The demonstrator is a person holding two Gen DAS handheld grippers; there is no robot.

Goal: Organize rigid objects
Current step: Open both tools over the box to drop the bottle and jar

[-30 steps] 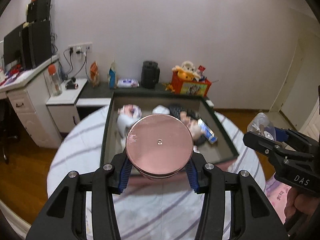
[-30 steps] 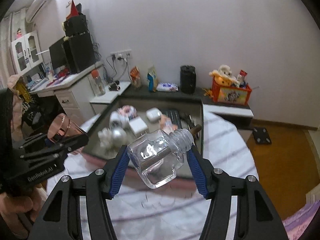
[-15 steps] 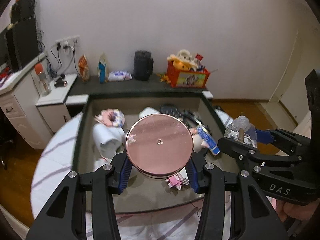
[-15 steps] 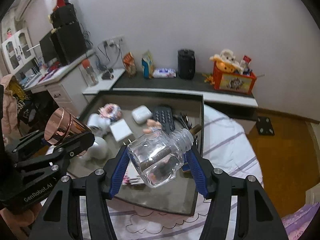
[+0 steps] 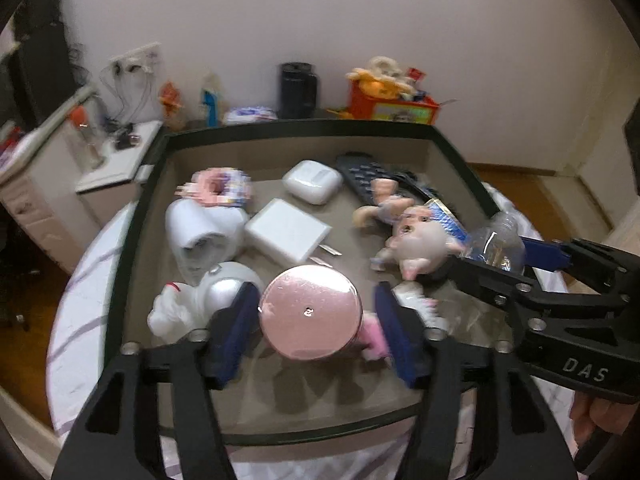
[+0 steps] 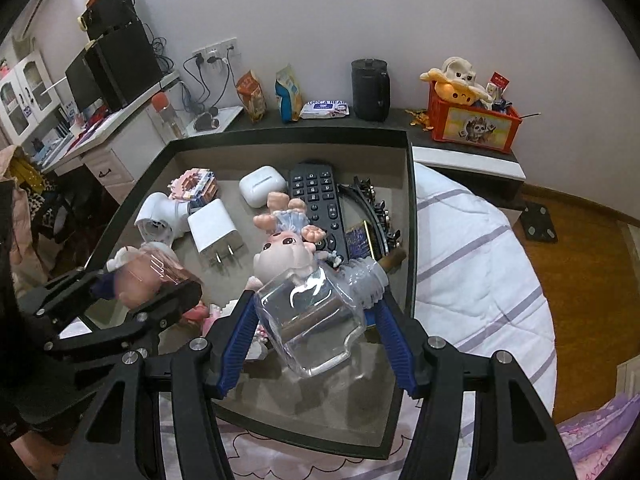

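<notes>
My left gripper (image 5: pixel 312 320) is open over the near part of the dark tray (image 5: pixel 132 216). The rose-gold metal cup (image 5: pixel 310 312) sits between its blue pads with a gap on each side, its flat base facing the camera. In the right wrist view the cup (image 6: pixel 152 276) is blurred beside the left gripper (image 6: pixel 132 300). My right gripper (image 6: pixel 316 316) has spread wide around a clear glass bottle (image 6: pixel 316 316) that lies tilted over the tray's near right part, gaps at both pads. The bottle (image 5: pixel 496 240) also shows in the left wrist view.
The tray (image 6: pixel 410 208) holds a pink doll (image 6: pixel 286 248), a black remote (image 6: pixel 320 196), a white charger (image 6: pixel 214 228), a white earbud case (image 6: pixel 262 190), a block donut (image 6: pixel 194 186) and white figures (image 5: pixel 208 236). It rests on a striped white cloth (image 6: pixel 472 280). A dark shelf (image 6: pixel 360 120) with bags and a red box stands behind.
Both grippers moved forward and down over the tray. Both sets of jaws have opened, so the cup and the bottle are no longer clamped.
</notes>
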